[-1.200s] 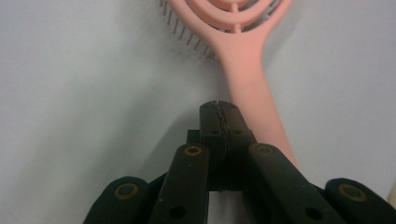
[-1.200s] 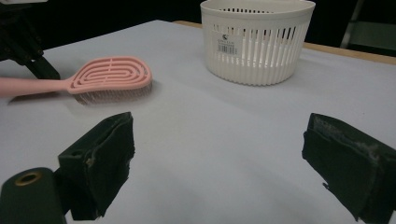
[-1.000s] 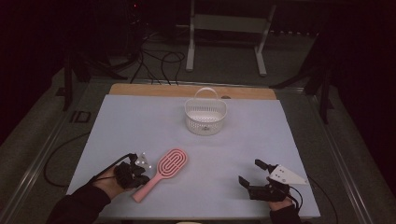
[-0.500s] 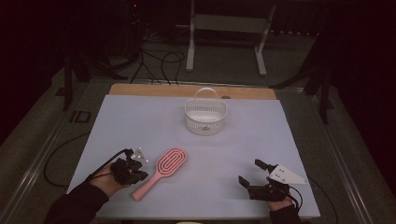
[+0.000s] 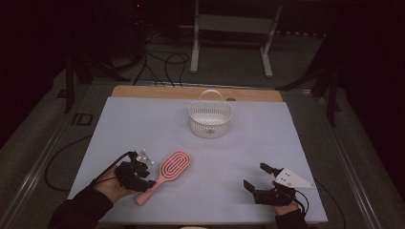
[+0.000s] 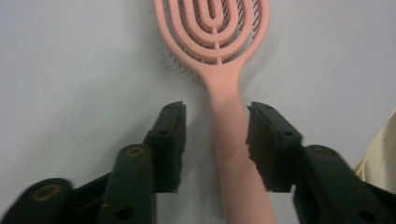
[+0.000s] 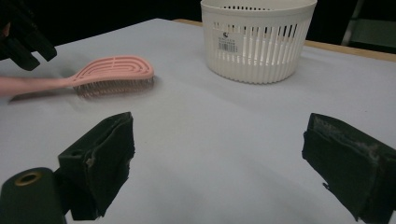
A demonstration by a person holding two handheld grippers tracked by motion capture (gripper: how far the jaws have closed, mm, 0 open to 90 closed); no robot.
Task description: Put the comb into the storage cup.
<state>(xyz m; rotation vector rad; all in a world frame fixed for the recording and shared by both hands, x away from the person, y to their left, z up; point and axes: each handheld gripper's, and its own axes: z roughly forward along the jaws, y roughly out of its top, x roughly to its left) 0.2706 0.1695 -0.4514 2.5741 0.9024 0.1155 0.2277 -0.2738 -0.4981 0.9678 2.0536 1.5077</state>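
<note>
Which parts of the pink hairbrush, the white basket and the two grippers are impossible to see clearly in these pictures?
- Pink plastic hairbrush: in the left gripper view the top edge cuts off its head and the bottom edge its handle end.
- White slotted plastic basket: in the right gripper view its handle is cut off; the label print is too small to read.
- Left gripper: in the high view, dim and small, so whether its pads touch the handle is unclear.
- Right gripper: its grey plate and the hand cover its body there.

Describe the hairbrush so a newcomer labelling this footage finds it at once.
On the pale table sheet, look near the front left, well in front of the white slatted basket. The pink hairbrush lies flat there, its handle between the left gripper's open jaws; nothing else is pink.
</note>
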